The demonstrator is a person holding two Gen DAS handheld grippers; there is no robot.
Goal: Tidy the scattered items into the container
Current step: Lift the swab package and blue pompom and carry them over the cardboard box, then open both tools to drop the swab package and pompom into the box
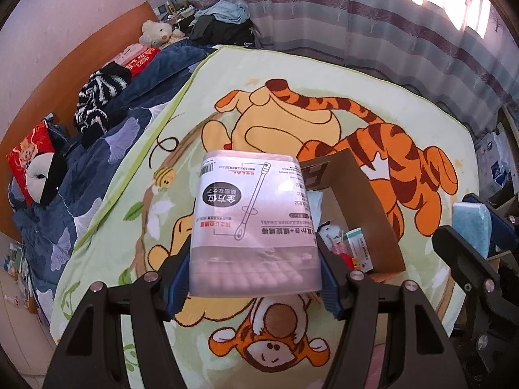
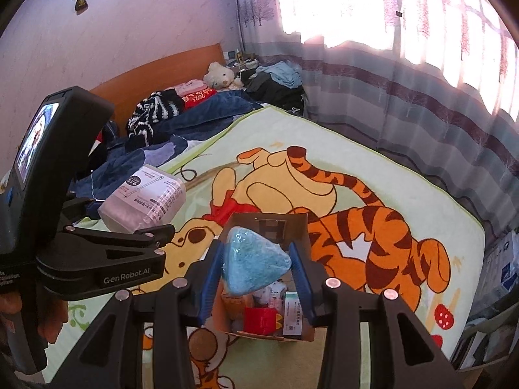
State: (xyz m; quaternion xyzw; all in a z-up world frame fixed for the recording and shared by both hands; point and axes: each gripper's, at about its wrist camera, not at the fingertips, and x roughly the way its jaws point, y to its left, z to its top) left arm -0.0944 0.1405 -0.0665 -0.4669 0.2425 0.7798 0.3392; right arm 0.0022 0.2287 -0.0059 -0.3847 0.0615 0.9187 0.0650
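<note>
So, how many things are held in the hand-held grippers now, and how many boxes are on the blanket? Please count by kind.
Cotton swab box, held in the left hand-held gripper: 1
Blue sponge, held in the right hand-held gripper: 1
Cardboard box on the blanket: 1
Total: 3

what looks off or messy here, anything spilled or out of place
Nothing spilled. The cardboard box sits upright on the blanket with items inside. The left gripper holds a cotton swab box; the right gripper holds a blue sponge. Only clothes lie heaped by the headboard.
</note>
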